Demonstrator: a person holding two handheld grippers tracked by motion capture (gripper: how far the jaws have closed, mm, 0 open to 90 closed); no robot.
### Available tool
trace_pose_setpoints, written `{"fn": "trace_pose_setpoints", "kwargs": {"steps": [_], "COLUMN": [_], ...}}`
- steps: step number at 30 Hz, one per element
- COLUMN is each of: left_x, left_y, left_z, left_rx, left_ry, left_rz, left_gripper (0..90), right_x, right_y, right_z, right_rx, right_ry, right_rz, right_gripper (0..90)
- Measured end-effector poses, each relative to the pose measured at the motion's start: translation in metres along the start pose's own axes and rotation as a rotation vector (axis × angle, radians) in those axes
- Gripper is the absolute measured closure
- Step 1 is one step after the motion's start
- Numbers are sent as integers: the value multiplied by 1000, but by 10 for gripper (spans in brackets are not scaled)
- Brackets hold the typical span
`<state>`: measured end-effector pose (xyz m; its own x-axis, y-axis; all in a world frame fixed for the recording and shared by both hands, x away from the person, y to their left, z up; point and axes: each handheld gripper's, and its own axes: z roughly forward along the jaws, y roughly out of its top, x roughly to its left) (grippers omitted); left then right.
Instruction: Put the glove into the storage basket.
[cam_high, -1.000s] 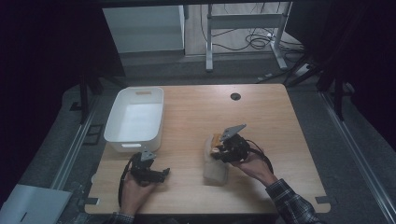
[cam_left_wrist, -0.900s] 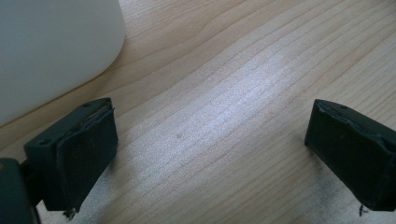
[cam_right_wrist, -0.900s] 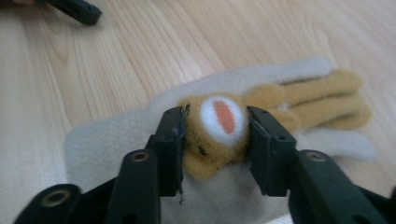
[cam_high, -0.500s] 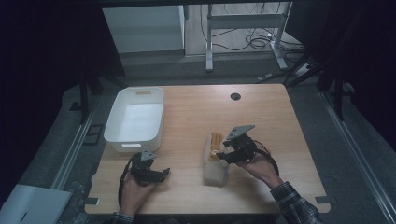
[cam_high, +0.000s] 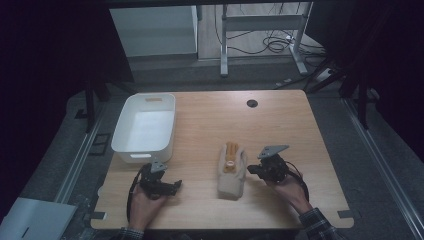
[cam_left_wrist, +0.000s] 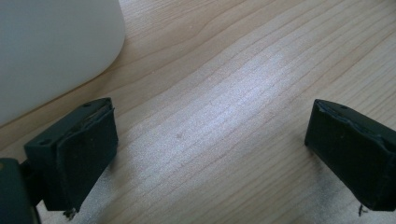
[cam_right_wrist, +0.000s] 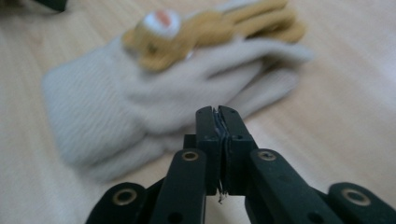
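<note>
A beige knit glove (cam_high: 233, 180) lies flat on the wooden table (cam_high: 210, 120), with a smaller tan glove (cam_high: 231, 156) on top of it. My right gripper (cam_high: 251, 170) sits just right of them, pointing at the beige glove (cam_right_wrist: 140, 107) and the tan glove (cam_right_wrist: 210, 28). Its jaws have just been closing and now meet with nothing between them, the right gripper (cam_right_wrist: 218, 112) a little short of the knit fabric. My left gripper (cam_high: 176, 186) rests low over the table near the front left, open and empty, the left gripper (cam_left_wrist: 210, 144) over bare wood.
A white plastic bin (cam_high: 141, 152) stands at the left of the table, and the bin's wall (cam_left_wrist: 51, 46) is close to the left jaw. A round cable hole (cam_high: 252, 103) sits at the back. The floor drops away around the table's edges.
My right gripper has moved right and toward the near edge, away from the gloves, and its jaws have shut. The tan glove stays on the beige one. The left hand has not moved.
</note>
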<state>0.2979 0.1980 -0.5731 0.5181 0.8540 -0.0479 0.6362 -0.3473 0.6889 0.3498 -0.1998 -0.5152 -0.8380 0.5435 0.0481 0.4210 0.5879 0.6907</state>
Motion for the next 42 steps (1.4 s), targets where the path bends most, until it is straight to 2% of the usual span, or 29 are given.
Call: {"fn": "trace_pose_setpoints", "kwargs": {"steps": [8,13,18,25,42], "left_x": [0,0,0,0,0], "left_y": [0,0,0,0,0], "left_z": [0,0,0,0,0], "left_rx": [-4,-5,-5,-5,-5], "left_ry": [0,0,0,0,0], "left_rz": [-5,-7,-7,-7,-7], "left_gripper": [27,28,28,28,28], "right_x": [16,24,29,30,38], "right_y": [-25,-29,-27,-22,1], "right_z": [7,14,21,28,54], "right_rx": [-3,-5,-2,-11,-19], "right_ry": [43,54,53,57,57], "right_rz": [7,-2,-19,-17,-35], "right_gripper": [883,881,878,869,857]}}
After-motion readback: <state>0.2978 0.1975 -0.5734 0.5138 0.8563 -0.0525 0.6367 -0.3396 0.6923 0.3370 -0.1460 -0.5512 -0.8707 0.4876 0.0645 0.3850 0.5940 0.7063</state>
